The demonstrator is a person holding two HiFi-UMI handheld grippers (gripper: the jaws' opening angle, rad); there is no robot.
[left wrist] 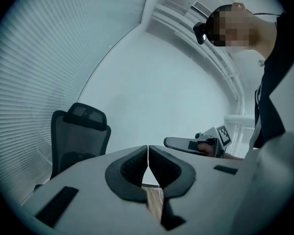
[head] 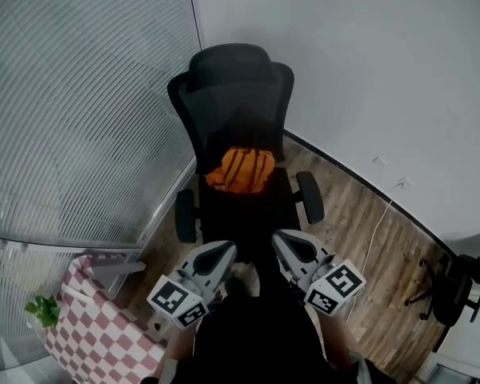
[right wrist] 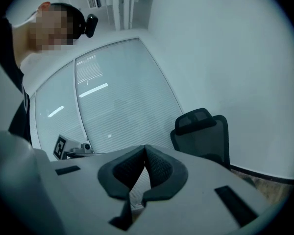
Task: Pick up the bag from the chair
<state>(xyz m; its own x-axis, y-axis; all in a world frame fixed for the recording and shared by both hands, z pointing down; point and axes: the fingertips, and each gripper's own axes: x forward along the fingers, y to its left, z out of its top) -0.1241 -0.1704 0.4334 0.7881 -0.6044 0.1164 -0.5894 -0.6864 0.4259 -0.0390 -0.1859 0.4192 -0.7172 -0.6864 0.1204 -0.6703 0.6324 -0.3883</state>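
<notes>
In the head view, a black office chair (head: 238,126) is standing in the corner between a glass wall with blinds (head: 72,110) and a white wall (head: 360,62). The orange bag (head: 240,170) is lying on the seat, slumping against the foot of the backrest and between the two armrests. The left tool (head: 224,249) and the right tool (head: 282,237) are pointing toward the chair from the bottom of the picture, side by side at the seat's front edge and well short of the bag. A pink-and-white checked cloth (head: 96,330) is lying at the lower left with a small green plant (head: 42,309) beside it, and a white cable (head: 378,230) is running across the wooden floor (head: 384,286).

In the left gripper view, the left tool (left wrist: 147,153) is showing its jaws pressed together with only a thin seam between the pads and nothing between them. The chair (left wrist: 78,136) is standing beyond it at the left, its seat hidden by the tool's body. The right tool (left wrist: 167,141) is reaching in from the right.

In the right gripper view, the right tool (right wrist: 145,152) is likewise keeping its jaws closed tip to tip and is holding nothing. The chair (right wrist: 203,133) is standing beyond at the right against the white wall, and the left tool's marker cube (right wrist: 60,147) is peeking in at the left.
</notes>
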